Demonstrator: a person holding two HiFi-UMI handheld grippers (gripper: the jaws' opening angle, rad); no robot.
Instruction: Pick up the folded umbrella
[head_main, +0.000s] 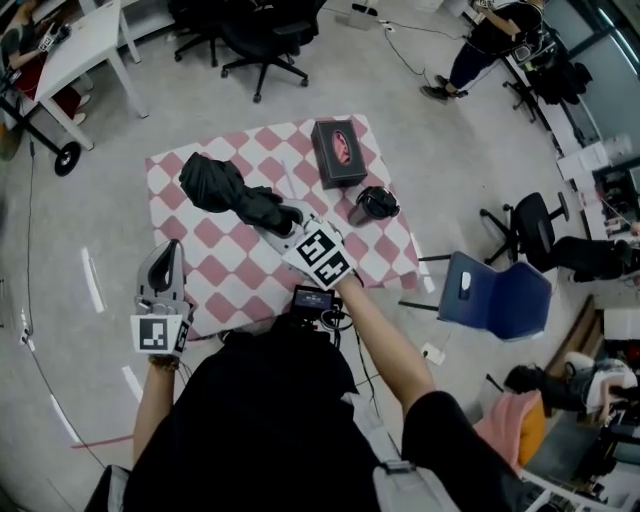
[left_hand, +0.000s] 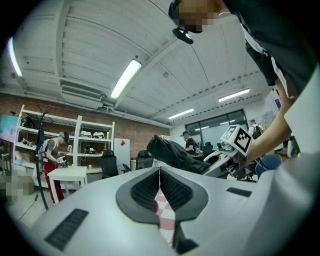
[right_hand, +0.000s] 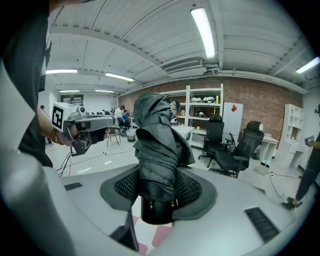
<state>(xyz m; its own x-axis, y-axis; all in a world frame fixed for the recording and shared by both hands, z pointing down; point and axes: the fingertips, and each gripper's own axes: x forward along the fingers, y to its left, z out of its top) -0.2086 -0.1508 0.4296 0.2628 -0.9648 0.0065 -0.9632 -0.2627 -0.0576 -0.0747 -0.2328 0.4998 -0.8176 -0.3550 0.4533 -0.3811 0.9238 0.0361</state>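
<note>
The right gripper (right_hand: 159, 189) has both jaws clamped on the folded black fabric umbrella (head_main: 228, 190) near its cylindrical end, with a pad pressing each side. In the head view the umbrella sits left of centre, over the pink-and-white checked cloth (head_main: 225, 285). The left gripper (left_hand: 160, 186), at lower left, holds nothing and its jaws are pressed together. A black rectangular box (head_main: 338, 152) lies on the cloth, upper centre.

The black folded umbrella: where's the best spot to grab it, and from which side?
Just above its stubby handle, where the right gripper clamps the black folded umbrella: the bundle is narrow and tightly wrapped there, while the far end is loose, baggy cloth. Come in from the handle end, one jaw each side.
</note>
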